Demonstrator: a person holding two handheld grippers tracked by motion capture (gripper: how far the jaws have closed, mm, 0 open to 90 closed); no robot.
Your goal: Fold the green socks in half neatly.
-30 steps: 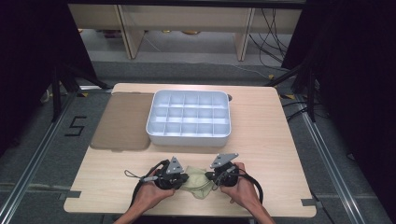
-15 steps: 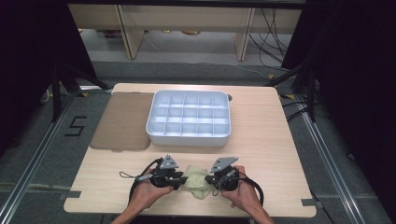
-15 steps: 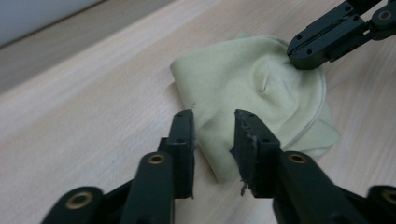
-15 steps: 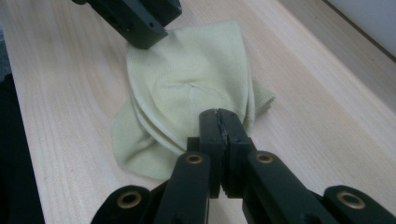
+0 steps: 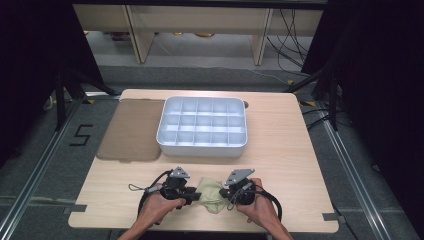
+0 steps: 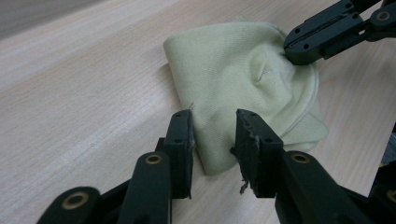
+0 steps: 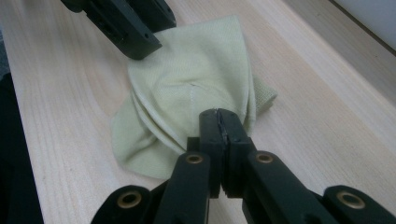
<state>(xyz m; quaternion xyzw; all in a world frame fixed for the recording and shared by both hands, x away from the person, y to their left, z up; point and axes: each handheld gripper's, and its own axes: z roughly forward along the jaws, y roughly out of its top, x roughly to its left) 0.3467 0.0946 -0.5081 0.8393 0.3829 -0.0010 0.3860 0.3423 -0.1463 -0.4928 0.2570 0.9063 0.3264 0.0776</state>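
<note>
A pale yellow-green cloth (image 5: 210,192) lies crumpled near the table's front edge, between the two hands. My left gripper (image 6: 212,140) has just been opening. Its jaws now stand apart on either side of the cloth's (image 6: 233,74) near folded edge, and the pads do not press on it. In the high view the left gripper (image 5: 192,196) sits at the cloth's left side. My right gripper (image 7: 219,122) is shut on a raised fold of the cloth (image 7: 187,79) and pulls it into a small peak. It sits at the cloth's right side (image 5: 228,196).
A white tray (image 5: 159,134) divided into several compartments stands in the middle of the wooden table (image 5: 280,150). A flat brown mat (image 5: 131,129) lies to its left. Cables trail from both grippers near the front edge.
The left gripper's jaws stand wider apart than a second ago. Both hands and the cloth stay in the same place.
</note>
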